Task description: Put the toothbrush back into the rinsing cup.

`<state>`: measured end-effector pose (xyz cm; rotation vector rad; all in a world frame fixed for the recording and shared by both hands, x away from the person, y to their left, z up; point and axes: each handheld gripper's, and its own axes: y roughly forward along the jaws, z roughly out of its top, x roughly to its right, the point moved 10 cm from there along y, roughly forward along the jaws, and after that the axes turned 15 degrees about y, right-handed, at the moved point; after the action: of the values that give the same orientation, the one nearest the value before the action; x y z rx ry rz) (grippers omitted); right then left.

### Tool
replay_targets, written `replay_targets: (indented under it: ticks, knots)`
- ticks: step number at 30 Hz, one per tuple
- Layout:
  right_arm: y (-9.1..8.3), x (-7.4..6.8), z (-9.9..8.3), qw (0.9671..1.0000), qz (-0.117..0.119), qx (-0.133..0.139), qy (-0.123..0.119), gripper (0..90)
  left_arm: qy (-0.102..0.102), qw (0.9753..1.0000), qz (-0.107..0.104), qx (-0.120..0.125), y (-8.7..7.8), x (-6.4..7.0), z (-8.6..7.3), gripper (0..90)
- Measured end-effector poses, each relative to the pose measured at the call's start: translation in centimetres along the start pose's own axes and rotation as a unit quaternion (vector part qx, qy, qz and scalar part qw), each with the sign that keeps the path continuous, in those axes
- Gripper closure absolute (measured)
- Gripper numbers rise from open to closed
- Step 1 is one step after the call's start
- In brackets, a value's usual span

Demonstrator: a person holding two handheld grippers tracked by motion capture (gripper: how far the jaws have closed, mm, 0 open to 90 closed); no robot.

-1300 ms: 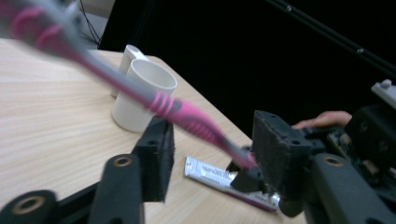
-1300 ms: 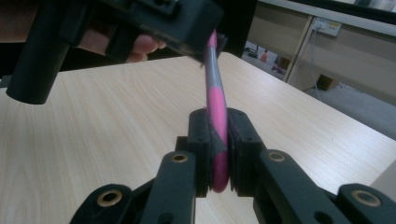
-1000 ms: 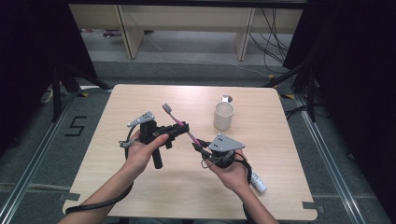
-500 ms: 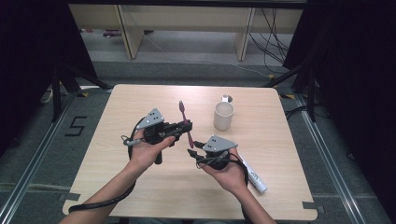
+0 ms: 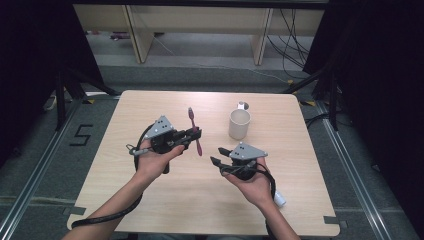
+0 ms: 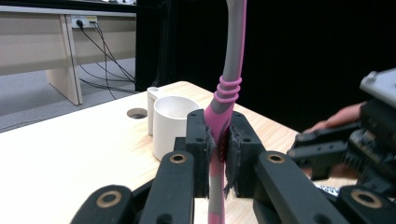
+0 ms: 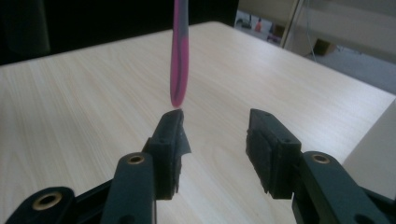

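The left gripper [image 5: 196, 134] is held above the middle of the desk [image 5: 125, 190], and the forearm comes in from the lower left. Its jaws are pressed on a pink and grey toothbrush [image 5: 194, 131], pinching the handle near the middle; in the left gripper view the toothbrush [image 6: 223, 116] stands nearly upright between the black pads [image 6: 232, 158]. The right gripper [image 5: 219, 156] is held a little lower and to the right, resting in the palm, with its jaws spread and nothing between them. In the right gripper view the lower end of the toothbrush [image 7: 179, 60] hangs just above the left jaw, and I cannot tell if it touches.

The desk is of light wood with a fine grain and has rounded corners. A white mug [image 5: 239, 123] with a smooth wall stands behind the grippers, and a round hole [image 5: 242, 105] is in the desk just behind it. A small white thing [image 5: 279, 199] lies near the right wrist. Around the desk are a grey floor, dark curtains and pale furniture behind.
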<state>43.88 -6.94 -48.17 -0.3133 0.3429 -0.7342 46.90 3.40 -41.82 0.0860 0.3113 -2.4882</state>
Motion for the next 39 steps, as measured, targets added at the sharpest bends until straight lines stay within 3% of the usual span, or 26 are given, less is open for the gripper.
replay_targets:
  ticks: [2, 3, 4, 5, 6, 11, 12, 15, 21, 23, 28, 32, 33, 36, 38, 39]
  knots:
    - [-0.2, -0.3, 0.3, 0.9999, 0.009, 0.001, 0.007, 55.7, 0.009, 0.9999, 0.000, -0.005, 0.1, 0.1, -0.1, 81.0]
    - [-0.7, -0.6, 1.7, 0.9993, 0.016, 0.029, 0.016, 56.0, 0.015, 0.9999, 0.000, -0.008, 0.2, 0.3, -0.3, 81.0]
    - [-0.7, -0.6, 1.7, 0.9993, 0.016, 0.029, 0.016, 56.0, 0.022, 0.9997, 0.001, -0.011, 0.3, 0.4, -0.4, 81.0]
    - [-1.3, -0.5, 3.1, 0.9983, 0.011, 0.056, 0.014, 58.5, 0.032, 0.9993, 0.002, -0.017, 0.5, 0.7, -0.6, 81.0]
    - [-1.3, -0.5, 3.1, 0.9983, 0.011, 0.056, 0.014, 58.5, 0.032, 0.9993, 0.002, -0.017, 0.5, 0.7, -0.6, 81.0]
    - [-2.4, -2.1, 6.0, 0.9929, 0.039, 0.100, 0.052, 67.5, 0.048, 0.9985, -0.005, -0.024, 1.4, 2.0, -0.9, 81.0]
    - [-2.5, -2.1, 6.4, 0.9924, 0.039, 0.109, 0.042, 68.5, 0.052, 0.9983, -0.007, -0.025, 1.5, 2.2, -0.9, 81.0]
    - [-2.3, -2.7, 6.5, 0.9918, 0.046, 0.106, 0.054, 69.4, 0.057, 0.9979, -0.010, -0.028, 1.6, 2.6, -0.9, 81.0]
    - [-1.8, -2.9, 7.0, 0.9926, 0.042, 0.108, 0.036, 72.4, 0.067, 0.9969, -0.021, -0.034, 2.0, 3.5, -0.9, 81.0]
    - [-1.7, -3.2, 7.0, 0.9922, 0.048, 0.106, 0.044, 73.1, 0.067, 0.9970, -0.022, -0.033, 2.0, 3.6, -0.8, 81.0]
    - [-1.4, -2.9, 7.0, 0.9942, 0.032, 0.097, 0.033, 82.0, 0.070, 0.9967, -0.025, -0.034, 2.2, 3.9, -0.7, 81.0]
    - [-1.4, -2.9, 7.0, 0.9944, 0.027, 0.096, 0.035, 83.5, 0.068, 0.9968, -0.023, -0.033, 2.2, 3.9, -0.8, 80.5]
    - [-1.4, -2.9, 7.0, 0.9941, 0.027, 0.100, 0.033, 83.6, 0.070, 0.9967, -0.022, -0.036, 2.2, 3.9, -0.9, 77.9]
    - [-1.5, -2.6, 7.4, 0.9934, 0.024, 0.108, 0.030, 83.6, 0.086, 0.9950, -0.021, -0.046, 2.0, 3.8, -1.6, 57.2]
    - [-2.0, -1.5, 8.1, 0.9923, 0.002, 0.123, 0.017, 83.6, 0.099, 0.9932, -0.009, -0.062, 1.1, 3.1, -2.6, 47.0]
    - [-2.0, -1.5, 8.1, 0.9923, 0.002, 0.123, 0.017, 83.6, 0.099, 0.9932, -0.009, -0.062, 1.1, 3.1, -2.6, 45.1]
